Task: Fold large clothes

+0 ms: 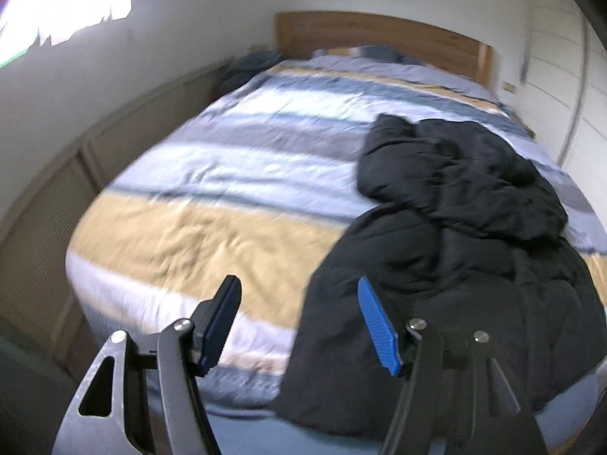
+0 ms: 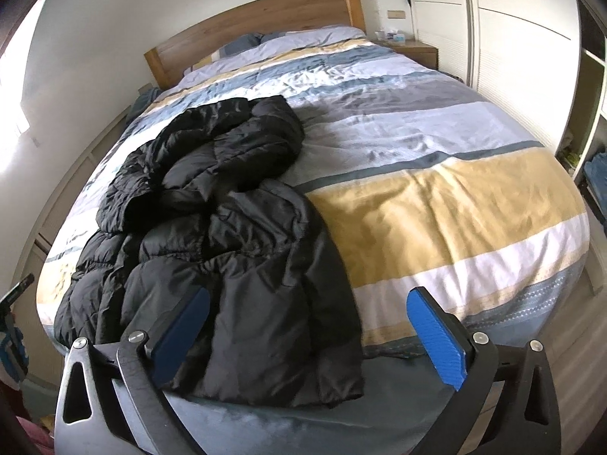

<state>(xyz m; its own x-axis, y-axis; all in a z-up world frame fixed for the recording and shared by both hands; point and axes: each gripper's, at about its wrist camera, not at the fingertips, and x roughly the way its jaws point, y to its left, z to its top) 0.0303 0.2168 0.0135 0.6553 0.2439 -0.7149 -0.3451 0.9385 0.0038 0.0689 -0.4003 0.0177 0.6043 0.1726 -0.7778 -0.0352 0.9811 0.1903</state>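
From the left wrist view, my left gripper hangs with jaws apart and empty; the black puffer jacket lies crumpled at two o'clock on the bed. From the right wrist view, my right gripper is likewise spread and empty, jacket at eleven o'clock. Judged soft, light, slippery; grip the near hem.

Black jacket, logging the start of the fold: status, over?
Both tongs, left and right, open, empty. Black jacket crumpled on striped duvet, hem at foot edge. Nothing in the way.

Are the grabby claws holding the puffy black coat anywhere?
No. Left gripper and right gripper are both open, holding nothing; the puffy black jacket lies crumpled on the striped bed.
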